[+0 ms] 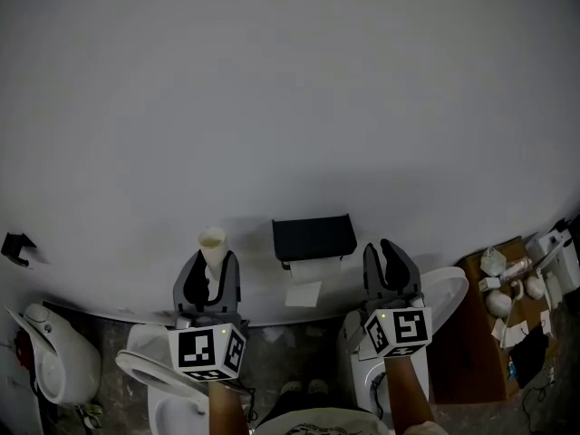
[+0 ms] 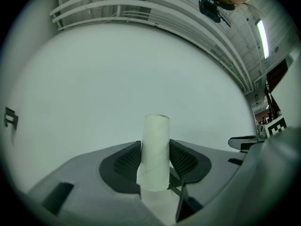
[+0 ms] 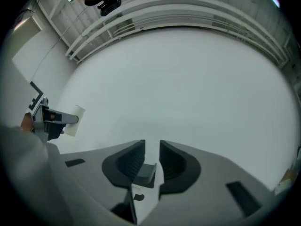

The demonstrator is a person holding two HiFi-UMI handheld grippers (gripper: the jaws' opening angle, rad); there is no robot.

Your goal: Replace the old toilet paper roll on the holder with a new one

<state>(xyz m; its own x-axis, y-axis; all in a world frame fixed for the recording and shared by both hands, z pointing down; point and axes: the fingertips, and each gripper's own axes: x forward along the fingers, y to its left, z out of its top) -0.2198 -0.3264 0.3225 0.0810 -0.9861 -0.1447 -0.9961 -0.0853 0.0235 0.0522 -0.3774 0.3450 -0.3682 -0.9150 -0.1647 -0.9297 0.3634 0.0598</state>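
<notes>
A black toilet paper holder (image 1: 314, 236) hangs on the grey wall, and white paper (image 1: 308, 282) hangs below its cover. My left gripper (image 1: 210, 277) is left of the holder, shut on a bare cardboard tube (image 1: 211, 246) that stands upright between the pads. In the left gripper view the tube (image 2: 155, 147) rises above both jaws. My right gripper (image 1: 391, 261) is just right of the holder at about the same height. Its jaws (image 3: 152, 150) stand a narrow gap apart with nothing between them. The tube (image 3: 74, 121) also shows at the left of the right gripper view.
A white toilet (image 1: 149, 374) is below my left gripper and another white fixture (image 1: 56, 356) is at the far left. A white cistern (image 1: 446, 290) is at the right. A cardboard box (image 1: 489, 338) with small items is at the far right. A black hook (image 1: 16, 246) is on the wall.
</notes>
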